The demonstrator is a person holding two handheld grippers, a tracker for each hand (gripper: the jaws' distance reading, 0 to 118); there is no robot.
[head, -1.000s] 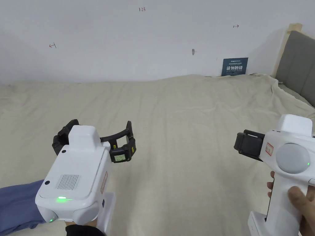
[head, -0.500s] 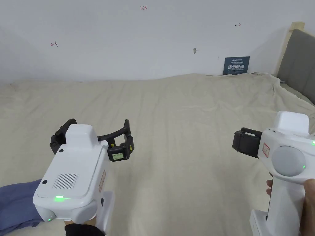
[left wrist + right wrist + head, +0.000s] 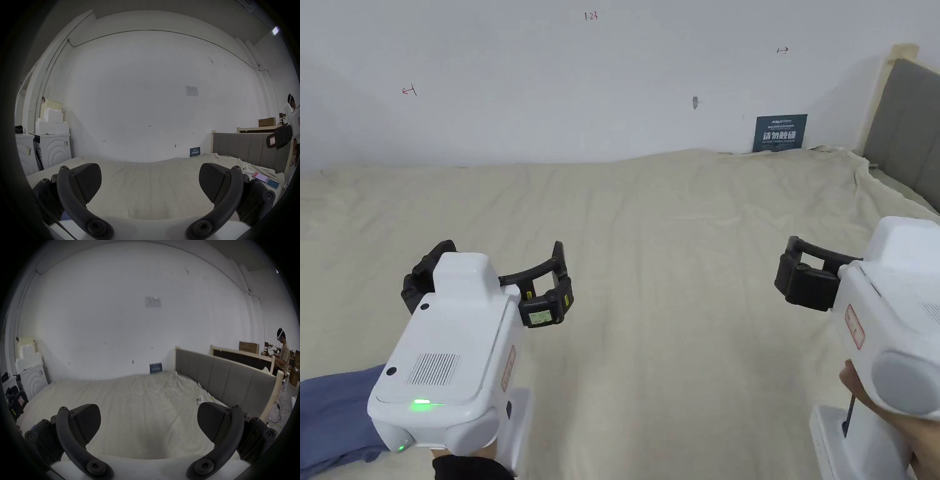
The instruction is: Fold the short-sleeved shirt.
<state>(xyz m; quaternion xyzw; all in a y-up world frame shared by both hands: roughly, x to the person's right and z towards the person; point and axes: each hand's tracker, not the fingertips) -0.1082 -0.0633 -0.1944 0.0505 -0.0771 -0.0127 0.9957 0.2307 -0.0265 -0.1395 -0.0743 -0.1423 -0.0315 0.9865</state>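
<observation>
Item one, far left: blue garment point(image 3: 334, 415), bunched at the near left edge of the bed beside my left forearm, touched by neither tool; I judge it to be the short-sleeved shirt, though its shape is too crumpled to confirm, so the fold is not yet begun. Item two: my left gripper point(image 3: 490, 282), held level above the bedding, jaws spread wide and holding nothing, as its own view point(image 3: 150, 183) confirms with bare sheet between the pads; I carry it released because the cloth must be caught first. Item three: cream sheet point(image 3: 675, 262), covering the whole bed, softly creased, and bare across its middle, which I judge a fair place to spread the garment. Item four: my right gripper point(image 3: 148, 423), jaws likewise parted and empty, poised over the right side of the bed, well apart from the garment; a reach across to the left would be needed. Item five, right: grey padded headboard point(image 3: 909, 125) along the bed's edge, with two phones point(image 3: 266, 179) lying on the sheet near it. Room: plain white wall point(image 3: 562, 81) carrying a small blue sign point(image 3: 778, 133); white washing machines point(image 3: 52, 151) at far left, cardboard boxes and another person point(image 3: 283, 352) standing beyond the headboard.
</observation>
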